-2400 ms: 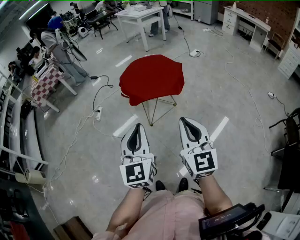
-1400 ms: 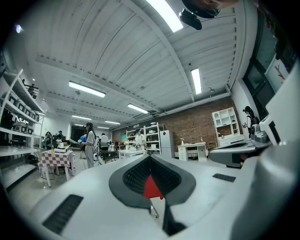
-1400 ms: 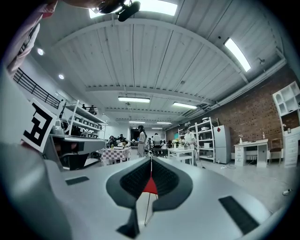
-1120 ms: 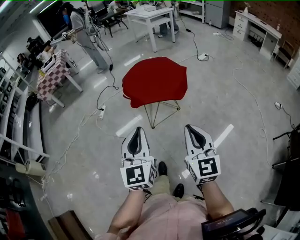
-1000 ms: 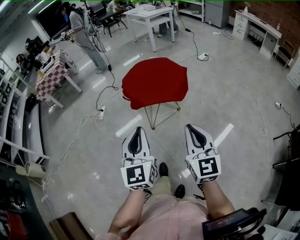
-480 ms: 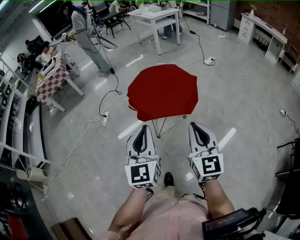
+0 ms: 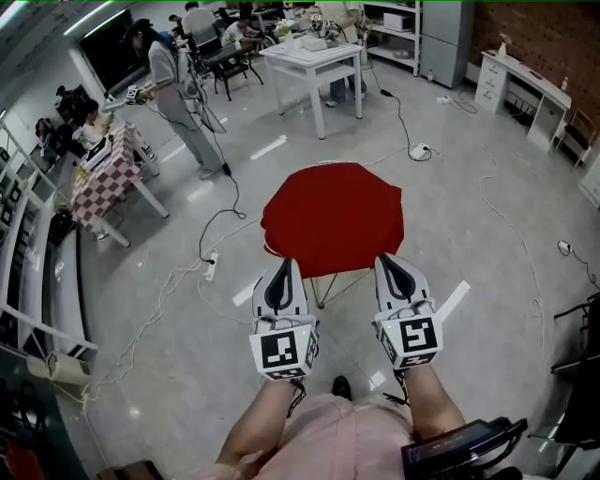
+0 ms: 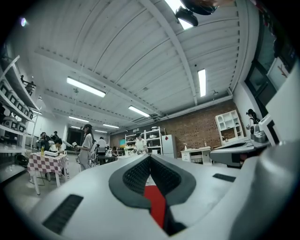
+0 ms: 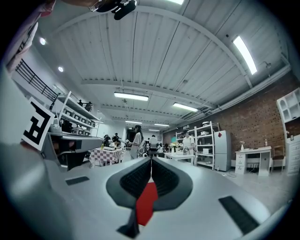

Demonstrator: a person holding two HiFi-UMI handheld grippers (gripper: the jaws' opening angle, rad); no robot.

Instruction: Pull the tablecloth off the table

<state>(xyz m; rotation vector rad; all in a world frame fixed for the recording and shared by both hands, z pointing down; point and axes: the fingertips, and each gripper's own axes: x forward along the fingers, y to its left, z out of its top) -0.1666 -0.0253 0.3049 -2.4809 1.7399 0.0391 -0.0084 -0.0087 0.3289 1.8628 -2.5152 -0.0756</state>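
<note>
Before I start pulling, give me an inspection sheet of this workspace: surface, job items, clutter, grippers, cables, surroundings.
Surface: tabletop hidden; only the wire legs show.
Job's things: red tablecloth covers the table, draped over its edges.
Clutter: nothing seen on the cloth.
Grippers: left gripper and right gripper both shut, empty, by the cloth's near edge.
Cables: power strip with cords on the floor at left; white socket block beyond the table.
Surroundings: white table, checkered table, standing person, brick wall.

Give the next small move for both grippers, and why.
Probably open both jaws and ease down toward the near hem. The left gripper and right gripper are shut and empty, their tips at the near edge of the red tablecloth in the head view; the cloth is not yet gripped.
</note>
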